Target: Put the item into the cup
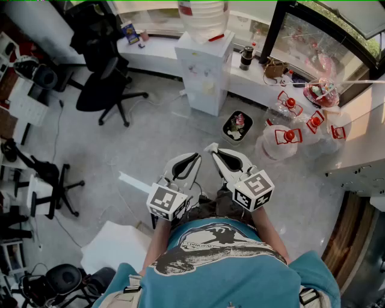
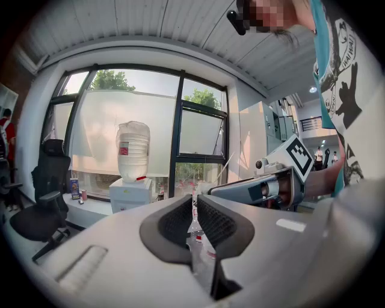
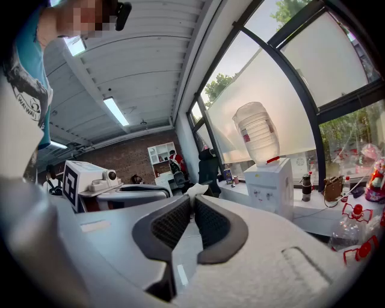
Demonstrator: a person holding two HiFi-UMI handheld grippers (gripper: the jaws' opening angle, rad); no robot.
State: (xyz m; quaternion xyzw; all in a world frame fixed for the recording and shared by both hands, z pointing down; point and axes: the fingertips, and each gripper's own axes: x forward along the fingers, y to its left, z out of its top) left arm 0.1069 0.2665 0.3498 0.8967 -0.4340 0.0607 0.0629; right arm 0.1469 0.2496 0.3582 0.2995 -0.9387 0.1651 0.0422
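item [image 3: 197, 190]: small white scrap pinched at tips of right tongs [image 1: 215, 151], mid-air over floor | left tongs [image 1: 197, 157]: nearly together, empty | cup: not in view | risk: shallow tip grip, scrap may slip in transit | dark tub [image 1: 237, 127], far floor: pinkish contents, unclear

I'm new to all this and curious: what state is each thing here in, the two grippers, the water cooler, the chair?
Left gripper: shut, nothing held.
Right gripper: shut on a white scrap.
Water cooler: upright, bottle seated on top.
Office chair: upright, nobody in it.
Floor jugs: standing, red caps on.
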